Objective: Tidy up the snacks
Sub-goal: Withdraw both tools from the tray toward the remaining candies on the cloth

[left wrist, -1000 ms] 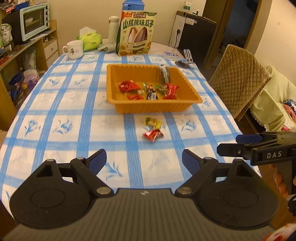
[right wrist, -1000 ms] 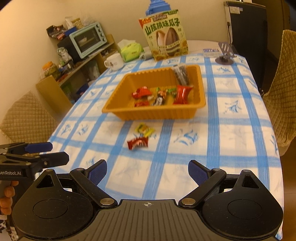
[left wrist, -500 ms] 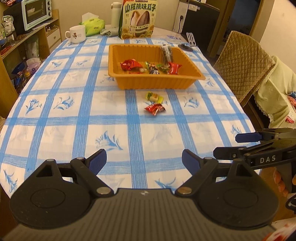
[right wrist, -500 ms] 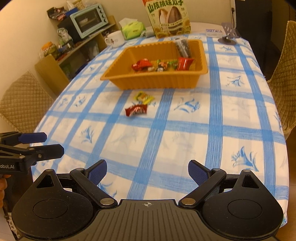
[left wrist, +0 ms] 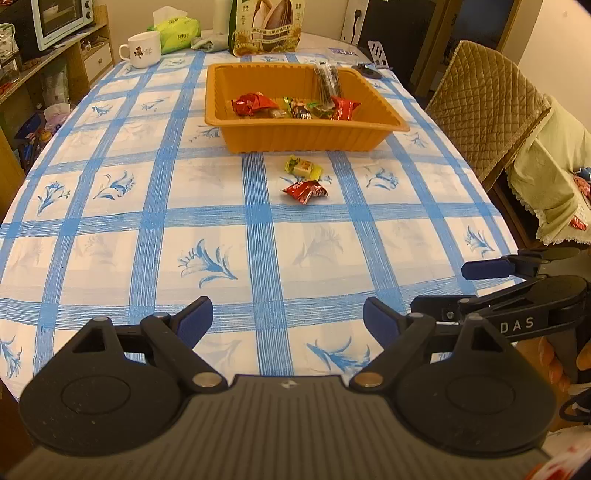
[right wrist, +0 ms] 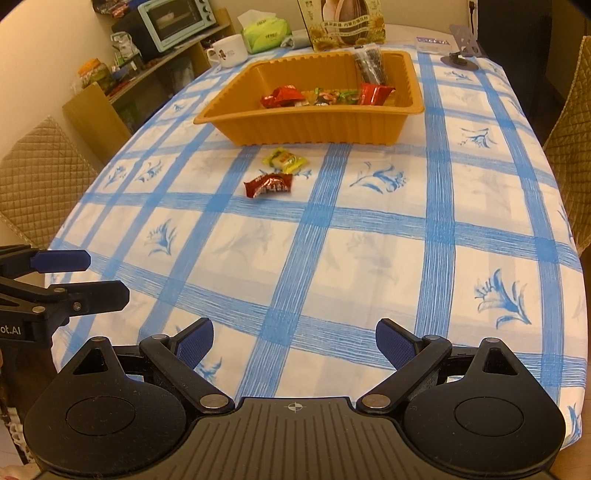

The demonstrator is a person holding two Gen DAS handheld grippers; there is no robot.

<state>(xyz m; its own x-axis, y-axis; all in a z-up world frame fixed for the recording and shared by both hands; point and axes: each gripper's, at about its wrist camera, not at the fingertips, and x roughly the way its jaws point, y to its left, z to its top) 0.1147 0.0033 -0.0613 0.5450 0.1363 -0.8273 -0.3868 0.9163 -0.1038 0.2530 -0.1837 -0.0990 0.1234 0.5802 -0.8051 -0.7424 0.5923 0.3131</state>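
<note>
Your left gripper (left wrist: 288, 319) fills the bottom of its own view with the blue-padded fingers spread wide and nothing between them; your right gripper (right wrist: 294, 339) sits the same way at the bottom of its view, also wide apart and empty. Both hover over the near edge of the blue-checked tablecloth (left wrist: 207, 221). In the upper middle of each frame stands the orange tray (left wrist: 295, 138), with several wrapped snacks lying in a row across it and a dark packet (left wrist: 327, 79) leaning at its far right side. Just in front of the tray, on the cloth, lie two loose snacks close together: a yellow-green candy (left wrist: 303, 167) and, nearer to you, a red candy (left wrist: 306, 191). The left view alone shows the right gripper from the side at the right edge, plus a cloth-draped seat at the far right. The right view alone shows the left gripper at the left edge, a quilted chair (right wrist: 40, 177) at middle left, and the cluttered shelf with the toaster oven (right wrist: 173, 22) in the upper left.
</note>
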